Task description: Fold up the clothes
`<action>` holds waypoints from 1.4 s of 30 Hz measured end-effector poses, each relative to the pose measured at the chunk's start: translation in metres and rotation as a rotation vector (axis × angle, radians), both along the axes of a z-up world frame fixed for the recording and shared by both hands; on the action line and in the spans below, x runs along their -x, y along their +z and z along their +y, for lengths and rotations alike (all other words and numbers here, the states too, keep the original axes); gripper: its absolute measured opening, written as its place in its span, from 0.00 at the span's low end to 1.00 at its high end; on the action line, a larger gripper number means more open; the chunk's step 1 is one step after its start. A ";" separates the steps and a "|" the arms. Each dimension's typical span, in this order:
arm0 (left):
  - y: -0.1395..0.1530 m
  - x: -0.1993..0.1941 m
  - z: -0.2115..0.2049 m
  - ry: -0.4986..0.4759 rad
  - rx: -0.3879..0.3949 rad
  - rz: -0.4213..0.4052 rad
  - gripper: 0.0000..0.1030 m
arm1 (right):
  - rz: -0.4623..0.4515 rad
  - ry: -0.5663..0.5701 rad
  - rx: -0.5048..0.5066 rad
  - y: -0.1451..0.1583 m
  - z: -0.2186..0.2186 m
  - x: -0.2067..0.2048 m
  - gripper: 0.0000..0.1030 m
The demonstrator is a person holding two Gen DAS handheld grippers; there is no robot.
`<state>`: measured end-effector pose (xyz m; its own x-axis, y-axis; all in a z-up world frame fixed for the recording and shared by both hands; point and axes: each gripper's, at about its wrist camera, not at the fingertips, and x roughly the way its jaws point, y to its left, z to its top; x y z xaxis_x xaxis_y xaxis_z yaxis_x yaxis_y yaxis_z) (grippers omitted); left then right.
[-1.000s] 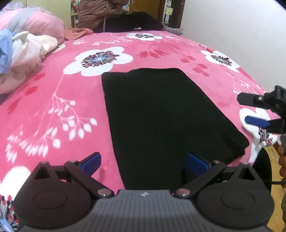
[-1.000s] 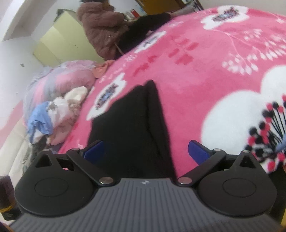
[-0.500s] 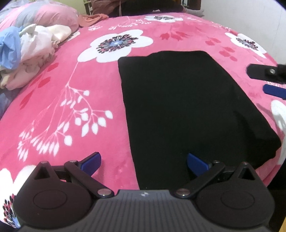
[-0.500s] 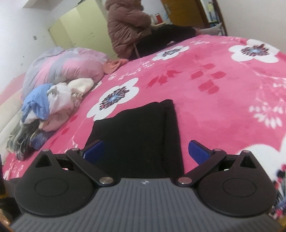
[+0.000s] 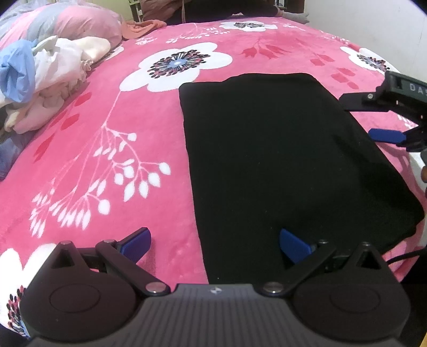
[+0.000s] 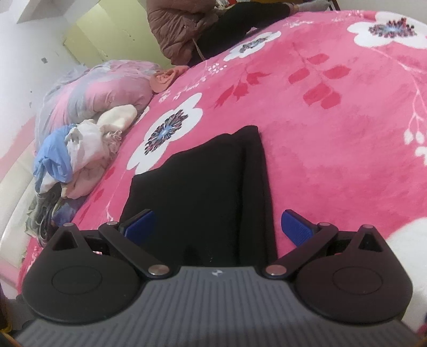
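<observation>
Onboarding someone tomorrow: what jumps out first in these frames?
The black garment, folded into a flat rectangle, lies on the bright pink floral blanket that fills both views. Both tools are open and empty: the left tool over the garment's near left corner, the right tool at its right edge. A heap of unfolded clothes sits by the pillow at the far left.

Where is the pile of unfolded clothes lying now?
In both views the pile of unfolded clothes lies at the far left on the pink blanket, beside the pillow and well apart from the black garment.
</observation>
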<state>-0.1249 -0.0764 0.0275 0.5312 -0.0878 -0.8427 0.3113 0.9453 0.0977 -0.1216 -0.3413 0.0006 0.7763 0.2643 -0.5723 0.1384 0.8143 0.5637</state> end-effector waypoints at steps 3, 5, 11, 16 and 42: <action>0.000 0.002 -0.001 0.001 -0.010 -0.008 1.00 | 0.002 -0.009 -0.037 -0.007 -0.005 -0.001 0.99; -0.001 0.003 -0.002 0.002 -0.016 -0.014 1.00 | -0.007 -0.013 -0.058 -0.010 -0.007 -0.001 0.99; -0.001 0.005 -0.005 0.006 -0.035 -0.028 1.00 | -0.021 -0.004 -0.064 -0.013 -0.009 0.001 0.99; -0.001 0.007 -0.007 0.004 -0.049 -0.038 1.00 | -0.025 0.002 -0.057 -0.013 -0.009 0.002 0.99; -0.009 -0.005 0.027 0.037 0.193 -0.011 1.00 | -0.068 0.035 -0.017 -0.019 -0.004 0.009 0.99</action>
<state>-0.1196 -0.0492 0.0183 0.5465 -0.2273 -0.8060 0.2762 0.9575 -0.0827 -0.1305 -0.3451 -0.0184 0.8031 0.3011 -0.5141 0.0713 0.8082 0.5846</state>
